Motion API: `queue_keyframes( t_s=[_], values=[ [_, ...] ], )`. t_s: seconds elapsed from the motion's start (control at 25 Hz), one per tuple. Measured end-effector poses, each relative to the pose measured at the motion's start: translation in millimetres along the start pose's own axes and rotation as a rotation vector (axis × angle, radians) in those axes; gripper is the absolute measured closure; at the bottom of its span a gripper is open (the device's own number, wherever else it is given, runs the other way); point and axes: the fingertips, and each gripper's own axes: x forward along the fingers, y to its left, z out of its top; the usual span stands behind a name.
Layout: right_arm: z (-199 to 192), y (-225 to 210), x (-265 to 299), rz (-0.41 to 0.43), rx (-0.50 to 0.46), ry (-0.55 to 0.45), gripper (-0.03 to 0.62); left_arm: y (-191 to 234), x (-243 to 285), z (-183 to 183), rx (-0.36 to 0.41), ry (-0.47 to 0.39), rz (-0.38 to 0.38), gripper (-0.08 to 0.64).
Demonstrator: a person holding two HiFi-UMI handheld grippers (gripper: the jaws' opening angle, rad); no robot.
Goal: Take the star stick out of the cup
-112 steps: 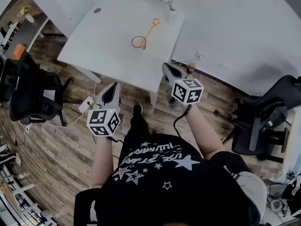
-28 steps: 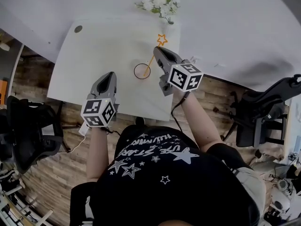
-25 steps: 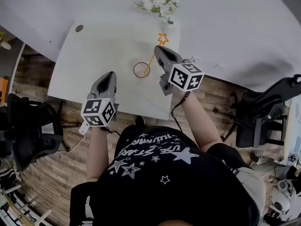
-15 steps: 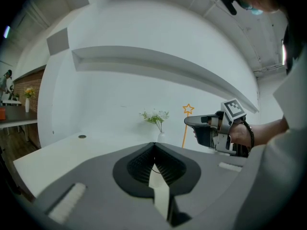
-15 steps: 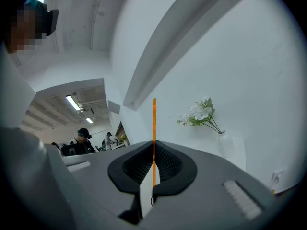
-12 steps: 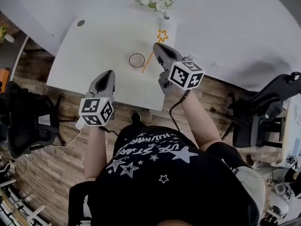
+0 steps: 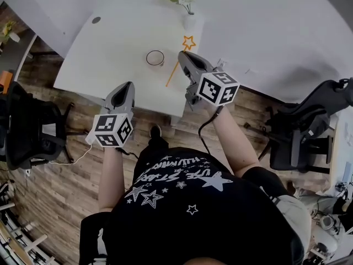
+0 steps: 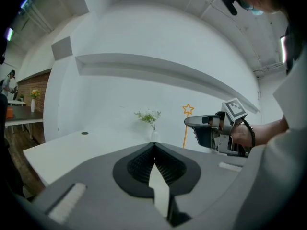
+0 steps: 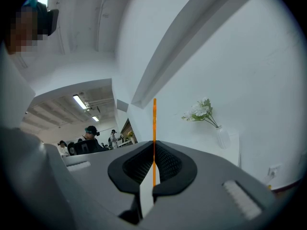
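One overhead, two low
Head view looks steeply down; both gripper views face the white flower vase (image 9: 221, 138) levelly.

The person (image 7: 187, 214), lower centre, is wearing a black short-sleeved shirt (image 7: 165, 225) with white stars and lettering (unreadable here). The grey left gripper (image 7: 126, 86) and right gripper (image 7: 181, 54) are each carrying a black-and-white marker cube (image 7: 218, 88). Seemingly, a black cable (image 7: 207, 134) is trailing from the right.

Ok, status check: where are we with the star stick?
Right claw shut on star stick. Stick out of cup, held upright beside it. Left claw shut, empty. Flower vase behind, not in the way.
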Motion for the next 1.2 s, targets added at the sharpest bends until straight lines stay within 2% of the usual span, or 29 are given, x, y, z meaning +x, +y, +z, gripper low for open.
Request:
queue_keyframes(
  t_s=[0.56,1.2],
  values=[
    [-25.6,24.9,-85.4,0.014,0.018,0.016,0.571,-62.9,-63.6,-27.1,-0.005,0.002,0.015,0.558],
    [-62.8,25.4,-135.8,0.017,0.053,0.071,0.571,-101.9,-96.0,-60.4,-0.030,0.047,0.042,0.558]
  ],
)
